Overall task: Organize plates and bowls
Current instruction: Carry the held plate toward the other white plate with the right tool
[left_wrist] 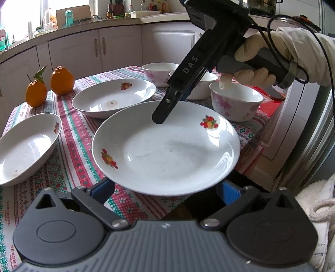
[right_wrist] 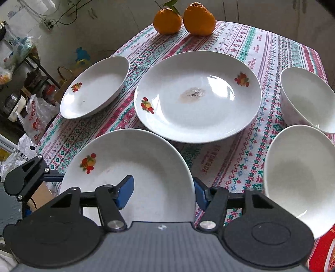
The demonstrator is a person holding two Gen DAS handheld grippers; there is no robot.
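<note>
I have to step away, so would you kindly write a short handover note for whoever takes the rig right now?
Left gripper: open, at the near rim of the front plate; not gripping.
Right gripper: open, one finger over that plate's far side, the other outside its rim.
On the tablecloth: stained plate in the middle, a third plate toward the left edge, three bowls grouped at the right. Two oranges at the far end.
Done: nothing stacked yet.
Left: probably stack the three plates, then nest the bowls.
</note>
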